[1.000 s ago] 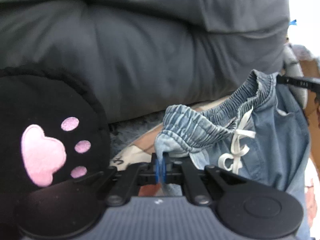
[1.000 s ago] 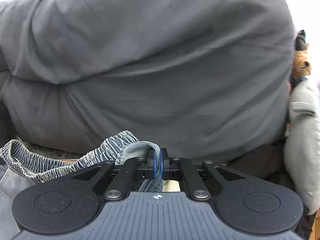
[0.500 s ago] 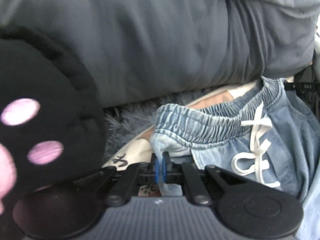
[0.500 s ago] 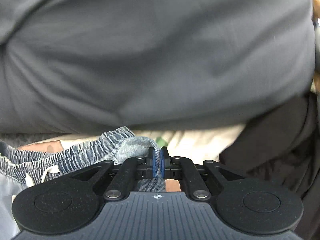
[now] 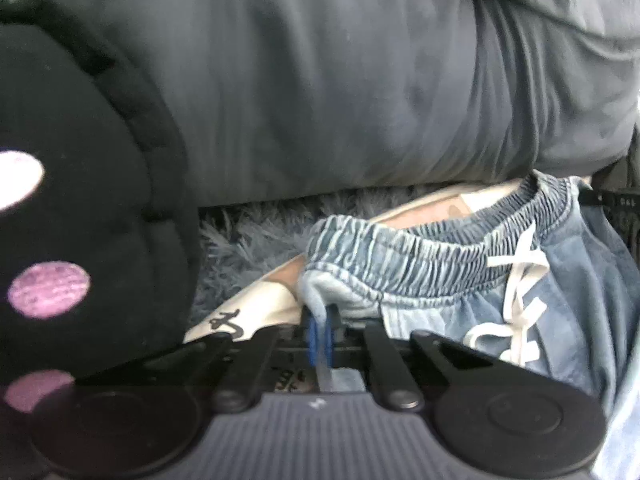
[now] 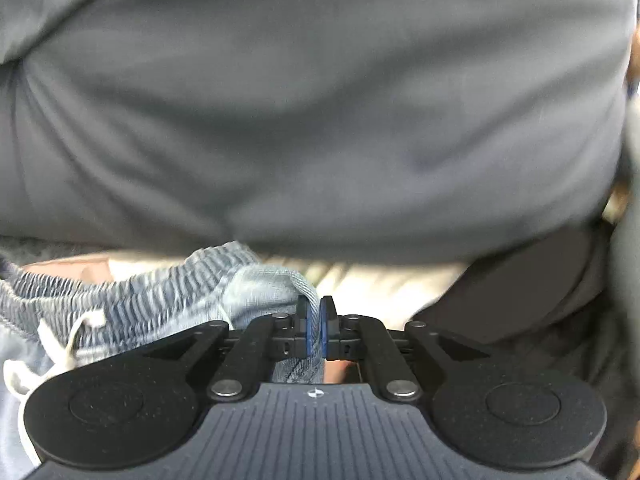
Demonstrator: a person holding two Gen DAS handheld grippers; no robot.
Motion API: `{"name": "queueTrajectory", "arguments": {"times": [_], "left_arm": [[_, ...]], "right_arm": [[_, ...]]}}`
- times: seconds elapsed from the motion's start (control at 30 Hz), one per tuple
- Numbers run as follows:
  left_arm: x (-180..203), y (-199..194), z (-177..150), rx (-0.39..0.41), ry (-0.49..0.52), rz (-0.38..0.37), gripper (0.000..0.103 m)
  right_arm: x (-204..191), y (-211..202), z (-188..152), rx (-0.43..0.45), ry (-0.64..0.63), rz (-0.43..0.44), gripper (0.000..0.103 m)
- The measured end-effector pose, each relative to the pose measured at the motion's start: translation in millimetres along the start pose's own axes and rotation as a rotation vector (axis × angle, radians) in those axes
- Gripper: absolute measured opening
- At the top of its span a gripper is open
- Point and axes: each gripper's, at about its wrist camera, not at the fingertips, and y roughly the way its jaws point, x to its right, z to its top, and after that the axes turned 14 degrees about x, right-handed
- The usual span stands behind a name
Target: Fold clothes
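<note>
— Where the left gripper [image 5: 319, 330] meets the cloth, what does it have?

— Its blue pads are pinched together on a corner of the denim shorts [image 5: 560, 300], right at the end of the waistband [image 5: 420, 252]. A thin strip of pale denim runs between the pads and out behind them.

— And the waistband itself?

— Elasticated, tightly ribbed in gathers, washed blue and white. It arcs away to the right, with a flat white drawstring [image 5: 516, 292] tied in a loose bow over the smoother denim front.

— Does the right gripper [image 6: 316, 328] hold the other end?

— Yes. Its blue pads are nearly closed, and a soft fold of the waistband [image 6: 160, 300] drapes over the left pad and passes down between them. The picture is blurred there, but the denim is clearly caught.

— What lies under the shorts?

— A cream fabric with a tan and black print [image 5: 248, 312], and beyond it a shaggy grey-blue rug [image 5: 256, 248].

— The big grey mass?

— Smooth, softly creased grey cloth [image 5: 360, 80], rounded like padding; it fills the top of both views.

— At far left?

— A black plush cushion [image 5: 100, 200] with pink paw pads, seamed around its edge.
</note>
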Motion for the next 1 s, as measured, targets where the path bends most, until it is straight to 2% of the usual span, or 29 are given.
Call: {"name": "queueTrajectory", "arguments": {"times": [0.23,0.4,0.43,0.5,0.57,0.6,0.67,0.7,0.73,0.8,0.83,0.93,1.0], "left_arm": [[5.2,-25.2,12.9,0.074,-0.007,0.012,0.004],[7.9,-43.0,21.4,0.132,-0.024,0.027,0.004],[8.6,-43.7,22.0,0.135,-0.024,0.033,0.004],[11.2,-28.3,17.1,0.090,-0.004,0.063,0.004],[13.8,-12.8,12.2,0.045,0.015,0.092,0.006],[15.1,-5.1,9.8,0.022,0.025,0.107,0.013],[18.4,7.3,5.0,-0.015,0.047,0.135,0.016],[22.7,2.8,3.1,-0.003,0.066,0.147,0.020],[27.0,-1.8,1.1,0.008,0.086,0.159,0.030],[32.4,-9.5,-2.4,0.015,0.102,0.209,0.039],[35.8,-14.3,-3.0,0.020,0.107,0.229,0.036],[45.8,-28.5,-4.6,0.037,0.123,0.291,0.038],[51.5,-42.4,-5.6,0.048,0.125,0.299,0.041]], "right_arm": [[-8.8,-11.4,29.9,0.082,-0.057,-0.030,0.003],[-6.3,-12.4,32.3,0.106,-0.065,-0.046,0.003],[-6.1,-9.7,30.6,0.102,-0.066,-0.049,0.003],[-6.1,6.0,22.9,0.043,-0.048,-0.052,0.004],[-5.6,23.3,13.0,-0.048,-0.028,-0.058,0.014],[-4.9,24.5,9.4,-0.068,-0.025,-0.065,0.018],[0.1,11.0,6.9,-0.053,0.012,-0.068,0.031],[3.5,-0.5,6.4,-0.037,0.035,-0.048,0.047],[6.1,-12.2,5.8,-0.022,0.046,-0.026,0.052],[9.7,-38.0,3.2,0.001,0.045,0.003,0.053],[11.6,-50.1,1.9,0.007,0.045,0.011,0.053],[9.8,-88.1,2.9,0.058,0.110,0.067,0.053],[11.9,-124.6,-2.2,0.128,0.153,0.111,0.053]]}}
